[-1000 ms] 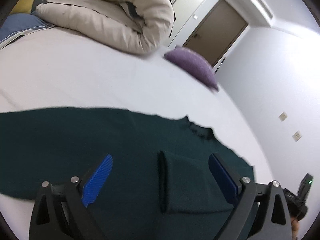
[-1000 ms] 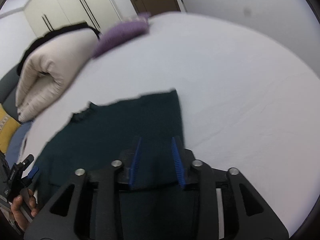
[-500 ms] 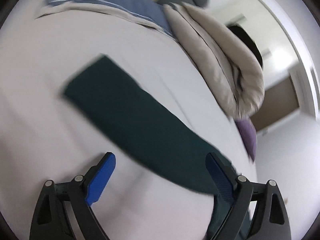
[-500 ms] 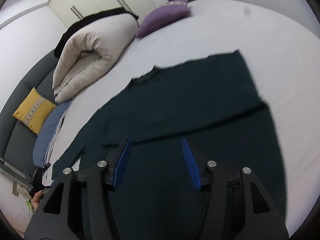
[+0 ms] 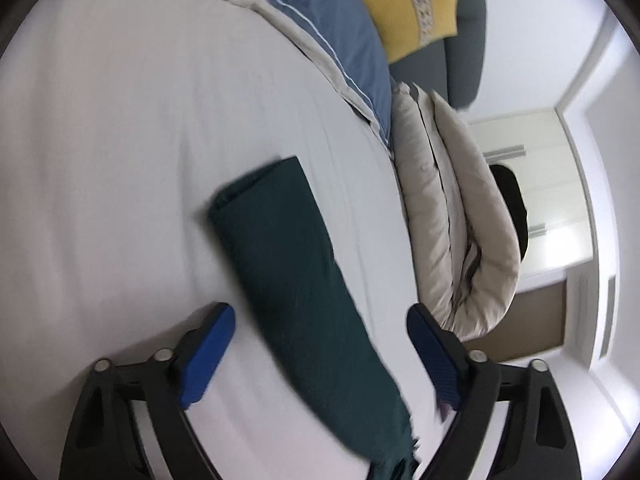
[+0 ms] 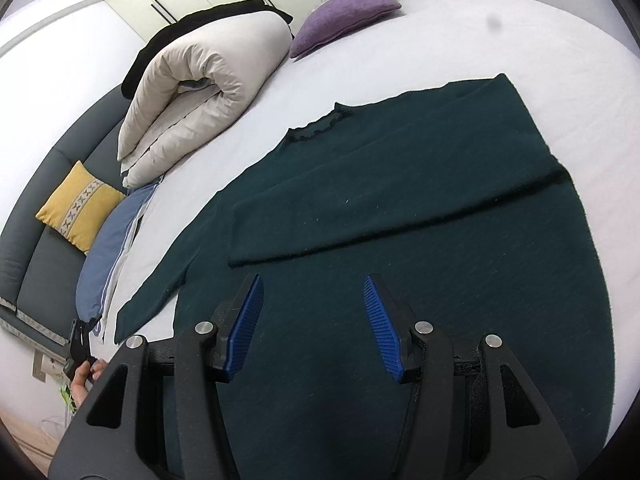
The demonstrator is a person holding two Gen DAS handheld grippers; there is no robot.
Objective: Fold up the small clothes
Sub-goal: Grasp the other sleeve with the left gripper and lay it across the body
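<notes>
- While I'm hovering the right gripper [image 6: 314,320] over the dark green knit sweater [image 6: 400,240], its jaws are standing partly apart w/ nothing between the blue pads; a sec ago they were pinched on the cloth, so that's a release done.
- Sweater's lying flat on the white bed sheet [image 6: 500,32], one sleeve now folded across the chest, the other sleeve [image 5: 288,272] stretching out unfolded toward the blue-and-beige pillow [image 5: 328,32].
- I'm bringing the left gripper [image 5: 320,356] over that loose sleeve: a sec ago it was facing the sweater's body, now it's swung round & looking along the sleeve toward the cuff.
- Left jaws are wide but have just been narrowing; sleeve's running between the pads, not pressed by either as far as I can see.
- Meaning, imo: first sleeve fold done, second one coming up, then body folds remaining.
- Beige rolled duvet [image 6: 200,92] & purple cushion [image 6: 344,16] are sitting well apart from the sweater, no clash.
</notes>
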